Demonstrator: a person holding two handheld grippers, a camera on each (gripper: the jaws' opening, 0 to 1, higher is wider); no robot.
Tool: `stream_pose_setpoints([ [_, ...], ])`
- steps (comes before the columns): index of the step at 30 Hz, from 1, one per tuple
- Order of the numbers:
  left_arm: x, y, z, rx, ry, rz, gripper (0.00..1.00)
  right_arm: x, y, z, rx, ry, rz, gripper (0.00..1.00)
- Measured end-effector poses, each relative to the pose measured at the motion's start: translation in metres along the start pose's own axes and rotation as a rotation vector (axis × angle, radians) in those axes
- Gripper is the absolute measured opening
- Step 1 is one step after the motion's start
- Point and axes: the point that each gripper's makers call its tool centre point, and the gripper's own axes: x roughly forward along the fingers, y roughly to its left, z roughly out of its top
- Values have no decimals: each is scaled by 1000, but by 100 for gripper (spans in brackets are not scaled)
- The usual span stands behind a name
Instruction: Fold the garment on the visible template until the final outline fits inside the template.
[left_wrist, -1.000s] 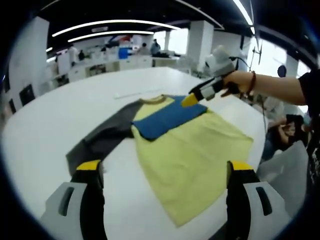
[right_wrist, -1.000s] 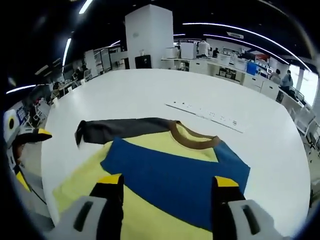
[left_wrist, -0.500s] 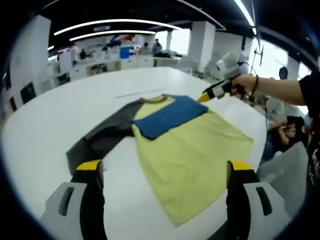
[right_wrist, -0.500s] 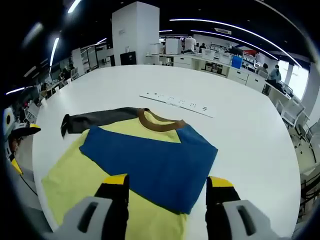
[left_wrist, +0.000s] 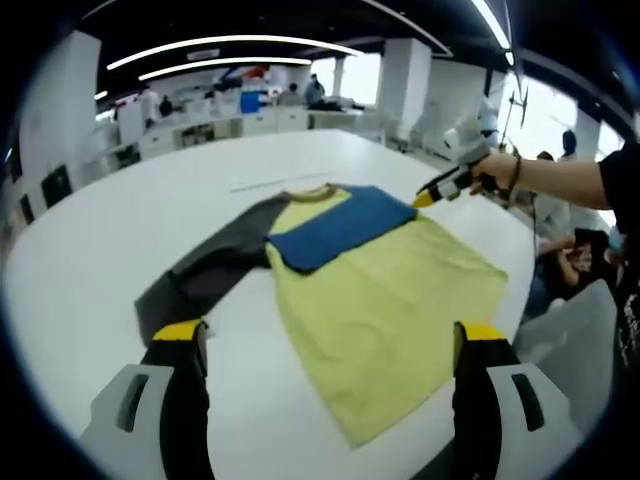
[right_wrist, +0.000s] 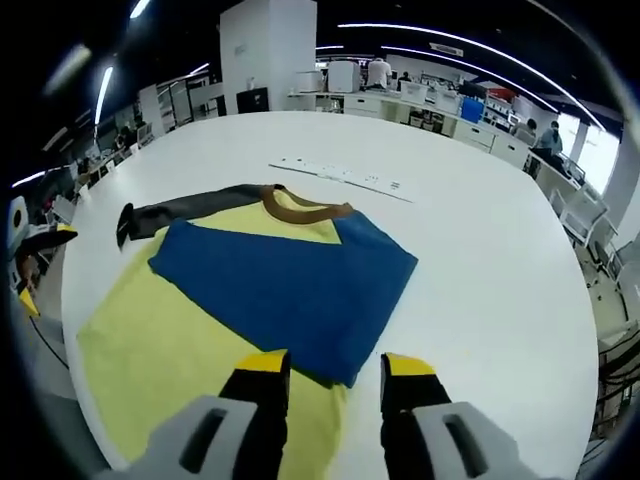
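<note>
A yellow shirt (left_wrist: 385, 300) lies flat on the white table (left_wrist: 90, 250). Its blue sleeve (left_wrist: 335, 225) is folded across the chest, and its grey sleeve (left_wrist: 205, 270) stretches out to the left. The brown collar (right_wrist: 300, 208) faces the far side. My left gripper (left_wrist: 330, 335) hovers wide open near the hem side, holding nothing. A hand holds my right gripper (left_wrist: 440, 188) off the shirt's right shoulder. In the right gripper view my right gripper (right_wrist: 333, 365) has its jaws narrowed but apart, just short of the blue sleeve (right_wrist: 280, 285), gripping nothing.
A white strip with dark marks (right_wrist: 340, 177) lies on the table beyond the collar. The table edge curves close on the right (left_wrist: 515, 300), where seated people are. Desks and pillars stand in the background. The left gripper (right_wrist: 40, 245) shows at the left edge.
My right gripper has drawn back off the blue sleeve toward the table's right side and its jaws have narrowed. The sleeve stays folded on the chest. The left gripper has stayed put.
</note>
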Motion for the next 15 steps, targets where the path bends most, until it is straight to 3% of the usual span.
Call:
stream_pose_setpoints([
  [11, -2, 5, -3, -9, 5, 15, 99, 7, -12, -24, 19, 57, -17, 21],
  [15, -1, 7, -3, -15, 9, 18, 99, 9, -13, -25, 34, 49, -16, 15],
])
